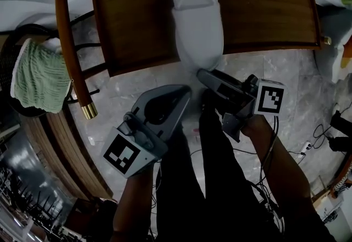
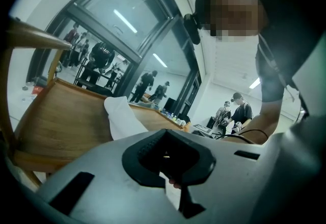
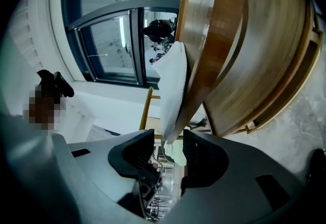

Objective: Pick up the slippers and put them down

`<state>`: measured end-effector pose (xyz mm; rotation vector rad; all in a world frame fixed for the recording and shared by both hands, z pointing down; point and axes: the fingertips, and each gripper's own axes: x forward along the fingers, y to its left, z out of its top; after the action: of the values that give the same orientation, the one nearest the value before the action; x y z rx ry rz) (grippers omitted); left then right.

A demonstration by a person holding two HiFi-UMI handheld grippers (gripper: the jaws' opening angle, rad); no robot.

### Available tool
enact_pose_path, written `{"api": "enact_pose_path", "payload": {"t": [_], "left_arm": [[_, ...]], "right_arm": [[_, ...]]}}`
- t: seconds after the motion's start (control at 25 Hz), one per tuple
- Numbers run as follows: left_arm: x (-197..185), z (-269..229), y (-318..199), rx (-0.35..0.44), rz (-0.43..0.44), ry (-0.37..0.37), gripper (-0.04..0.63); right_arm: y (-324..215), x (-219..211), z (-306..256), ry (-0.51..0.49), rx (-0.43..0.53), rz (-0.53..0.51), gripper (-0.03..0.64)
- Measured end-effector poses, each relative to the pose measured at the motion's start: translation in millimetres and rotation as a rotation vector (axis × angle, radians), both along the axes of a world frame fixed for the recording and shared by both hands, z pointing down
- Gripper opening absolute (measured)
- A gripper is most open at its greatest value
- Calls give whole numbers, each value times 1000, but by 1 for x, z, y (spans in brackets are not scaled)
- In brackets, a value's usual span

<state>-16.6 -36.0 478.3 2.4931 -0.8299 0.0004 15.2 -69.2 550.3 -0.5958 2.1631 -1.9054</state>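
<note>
White slipper (image 1: 197, 15) on wooden chair (image 1: 137, 21); green towel (image 1: 38, 76) left.

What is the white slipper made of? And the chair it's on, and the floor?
The slipper looks like soft, matte white cloth: it creases and droops over the seat's front edge. The chair seat looks like brown wood with a smooth varnish: it has grain streaks and a slight shine. The floor looks like polished grey stone or marble-look tile, with pale veins; I cannot tell which.

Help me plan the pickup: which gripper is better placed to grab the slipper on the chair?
Right, probably: the right gripper is at the slipper's overhanging end with jaws open; the left gripper is shut, further off.
</note>
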Motion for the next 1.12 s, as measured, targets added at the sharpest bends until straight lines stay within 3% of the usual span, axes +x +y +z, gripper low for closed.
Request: {"api": "enact_pose_path", "payload": {"t": [0.16, 0.24, 0.4, 0.48, 0.64, 0.76, 0.92, 1.0, 1.12], "left_arm": [[-1, -24, 2, 13, -7, 19, 3], [1, -51, 8, 14, 11, 34, 3], [8, -124, -1, 113, 61, 40, 3], [9, -165, -8, 172, 59, 50, 3], [10, -240, 21, 193, 65, 52, 3], [8, -286, 49, 233, 93, 21, 3], [0, -325, 56, 314, 130, -43, 3], [-4, -343, 56, 363, 134, -61, 3], [-11, -364, 61, 411, 129, -82, 3]], "right_arm": [[30, 7, -14, 0, -29, -38, 153], [54, 8, -40, 6, 6, -98, 52], [57, -1, -133, 17, 254, -202, 35], [45, 3, -181, -8, 379, -188, 35], [51, 10, -301, -9, 612, -126, 35], [64, 18, -370, 70, 802, -108, 35], [71, 16, -414, 255, 1075, -129, 35], [73, 14, -426, 333, 1160, -121, 35], [80, 11, -437, 376, 1215, -83, 35]]}}
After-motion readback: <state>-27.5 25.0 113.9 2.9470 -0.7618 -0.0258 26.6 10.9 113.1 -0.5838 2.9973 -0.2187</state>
